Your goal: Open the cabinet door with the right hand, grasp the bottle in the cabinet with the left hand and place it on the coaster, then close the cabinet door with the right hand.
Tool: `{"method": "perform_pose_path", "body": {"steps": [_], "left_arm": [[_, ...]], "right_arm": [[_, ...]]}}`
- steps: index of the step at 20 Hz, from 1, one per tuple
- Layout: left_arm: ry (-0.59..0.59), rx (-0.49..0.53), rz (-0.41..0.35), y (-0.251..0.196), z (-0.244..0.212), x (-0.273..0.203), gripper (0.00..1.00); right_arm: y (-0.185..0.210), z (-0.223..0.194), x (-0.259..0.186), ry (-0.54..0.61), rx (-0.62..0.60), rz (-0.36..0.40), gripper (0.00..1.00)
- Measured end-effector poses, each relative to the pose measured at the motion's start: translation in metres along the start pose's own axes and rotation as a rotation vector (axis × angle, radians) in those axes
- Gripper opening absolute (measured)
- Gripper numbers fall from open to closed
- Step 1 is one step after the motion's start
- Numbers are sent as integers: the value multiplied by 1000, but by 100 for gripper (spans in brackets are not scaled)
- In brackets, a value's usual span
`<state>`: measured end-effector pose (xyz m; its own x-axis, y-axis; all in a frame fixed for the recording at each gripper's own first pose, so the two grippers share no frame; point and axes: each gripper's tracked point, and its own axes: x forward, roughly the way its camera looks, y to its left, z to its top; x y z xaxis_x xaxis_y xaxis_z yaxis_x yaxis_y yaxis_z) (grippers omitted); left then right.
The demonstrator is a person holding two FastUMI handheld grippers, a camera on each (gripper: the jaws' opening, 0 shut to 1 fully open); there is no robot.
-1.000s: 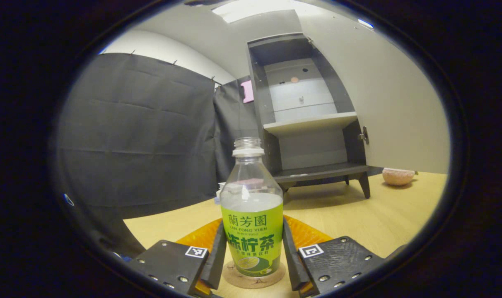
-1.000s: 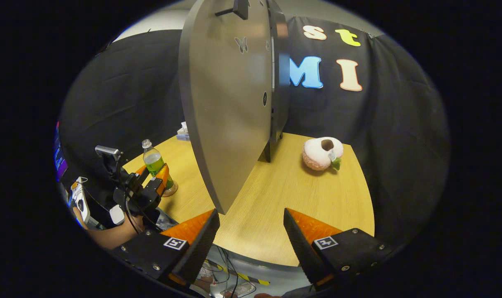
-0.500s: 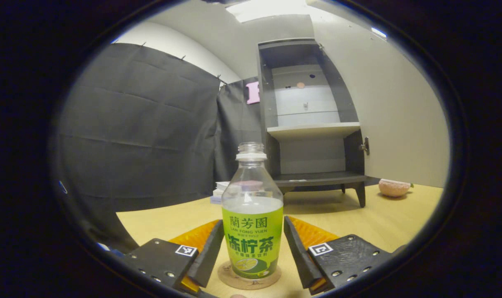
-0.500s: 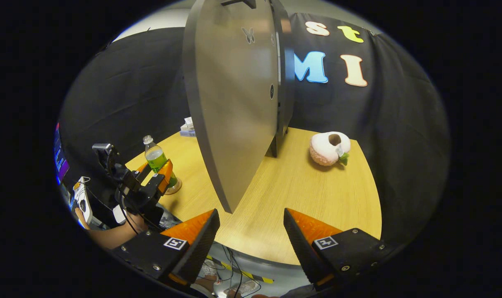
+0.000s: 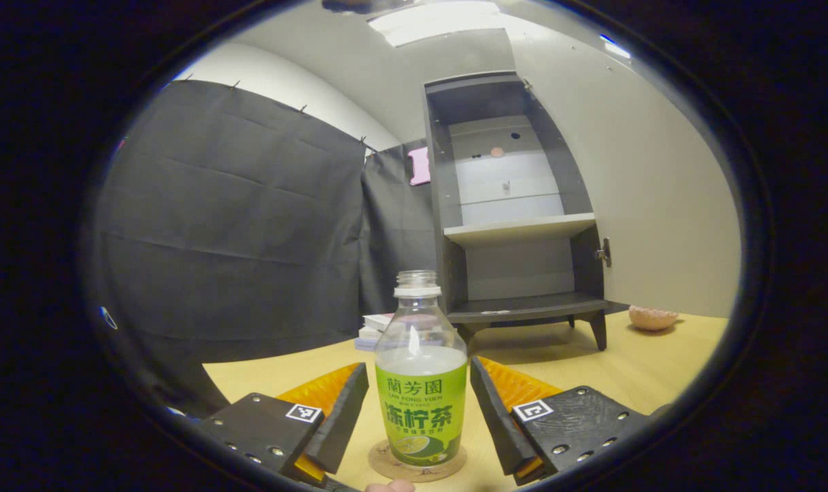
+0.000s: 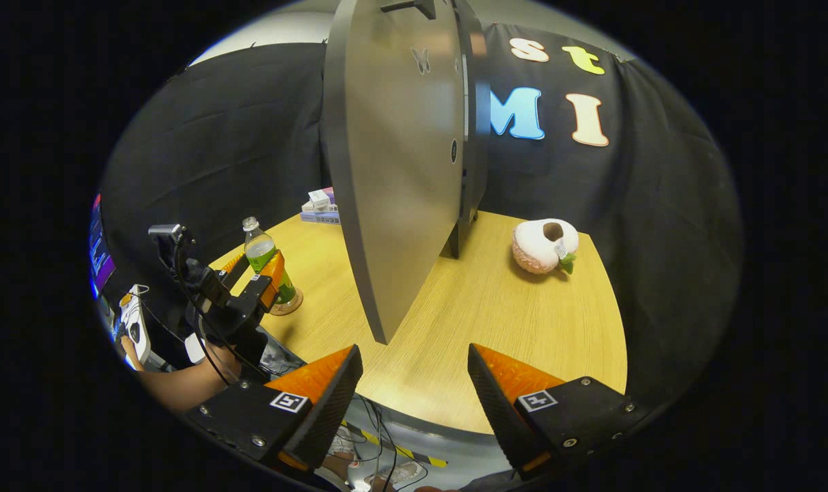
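Note:
A clear bottle [image 5: 421, 383] with a green label stands upright on a round coaster [image 5: 387, 466] on the wooden table. My left gripper [image 5: 419, 369] is open; its fingers flank the bottle with a gap on each side. In the right gripper view the bottle [image 6: 262, 254] and coaster [image 6: 292, 306] sit at the left, with the left gripper [image 6: 250, 283] just behind them. The grey cabinet [image 5: 516, 225] stands open, its door [image 5: 632, 184] swung wide. My right gripper [image 6: 414, 352] is open and holds nothing, near the table's front edge, short of the door [image 6: 400, 171].
A pink plush toy [image 6: 544, 246] lies on the table right of the cabinet. Small stacked boxes [image 6: 322, 205] sit left of the cabinet, behind the bottle. A person's arm [image 6: 175, 383] holds the left gripper. Cables lie on the floor below the table's front edge.
My left gripper's fingers have spread off the bottle and drawn back a little; the bottle stays on the coaster. The right gripper's view has shifted slightly, and the door stays open.

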<state>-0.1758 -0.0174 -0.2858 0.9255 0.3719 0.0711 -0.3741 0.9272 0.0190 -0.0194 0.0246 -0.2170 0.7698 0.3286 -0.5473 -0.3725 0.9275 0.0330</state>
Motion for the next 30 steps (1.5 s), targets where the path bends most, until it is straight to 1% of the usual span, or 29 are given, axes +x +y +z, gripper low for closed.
{"method": "perform_pose_path", "body": {"steps": [1, 2, 3, 4, 5, 6, 8, 9, 10, 12, 14, 15, 16, 17, 18, 19, 21, 23, 24, 25, 26, 27, 28, 29, 30], "left_arm": [[-9, 4, -4, 0, 5, 0, 86], [-16, 5, -12, -2, 12, 0, 89], [-22, 9, -16, -3, 20, -1, 89], [-23, 17, -19, -3, 29, -1, 86], [-35, 16, -22, -3, 42, -5, 86], [-47, 12, -42, -8, 57, -8, 89], [-61, 10, -55, -12, 85, -18, 90], [-53, 5, -61, -13, 97, -27, 89], [-45, -4, -67, -15, 109, -36, 89], [-22, -12, -61, -10, 137, -54, 82], [-4, -17, -49, -3, 171, -66, 89], [-2, -24, -51, 1, 187, -72, 89], [-11, -11, -52, 3, 204, -74, 85], [-5, 14, -47, 8, 217, -77, 85], [11, 36, -53, 9, 225, -79, 89], [17, 48, -68, 7, 239, -78, 89], [32, 49, -97, 2, 268, -77, 89], [64, 34, -151, -14, 288, -75, 90], [84, 43, -168, -17, 296, -74, 90], [89, 44, -181, -21, 305, -75, 86], [97, 37, -200, -29, 314, -75, 85], [115, 26, -207, -32, 314, -80, 89], [136, 14, -194, -31, 315, -85, 90], [153, -1, -183, -31, 316, -88, 81], [159, -12, -175, -31, 319, -87, 89]], "right_arm": [[1, 2, -2, -5, -1, 1, 95], [1, 4, -4, -15, -7, 1, 95], [1, 6, -6, -24, -12, -1, 95], [-1, 9, -9, -35, -16, -7, 96], [-4, 14, -12, -50, -15, -14, 96], [-6, 19, -14, -69, -12, -21, 96], [-14, 31, -19, -105, -3, -44, 96], [-20, 39, -24, -125, -8, -68, 96], [-30, 51, -31, -159, -19, -101, 96], [-38, 77, -41, -232, -33, -125, 95], [-50, 102, -53, -294, -41, -145, 96], [-59, 117, -60, -328, -41, -164, 96], [-68, 133, -67, -366, -35, -182, 95], [-76, 148, -72, -402, -29, -196, 95], [-85, 165, -77, -436, -24, -211, 96], [-95, 183, -83, -474, -11, -230, 96], [-108, 220, -97, -565, 57, -241, 95], [-112, 249, -102, -621, 133, -220, 95], [-109, 260, -102, -640, 166, -191, 96], [-102, 270, -100, -652, 182, -160, 95], [-99, 279, -100, -662, 183, -144, 94], [-97, 284, -98, -664, 179, -134, 94], [-91, 283, -96, -660, 180, -116, 93], [-83, 282, -93, -652, 182, -85, 93], [-74, 279, -91, -639, 179, -63, 94]]}}
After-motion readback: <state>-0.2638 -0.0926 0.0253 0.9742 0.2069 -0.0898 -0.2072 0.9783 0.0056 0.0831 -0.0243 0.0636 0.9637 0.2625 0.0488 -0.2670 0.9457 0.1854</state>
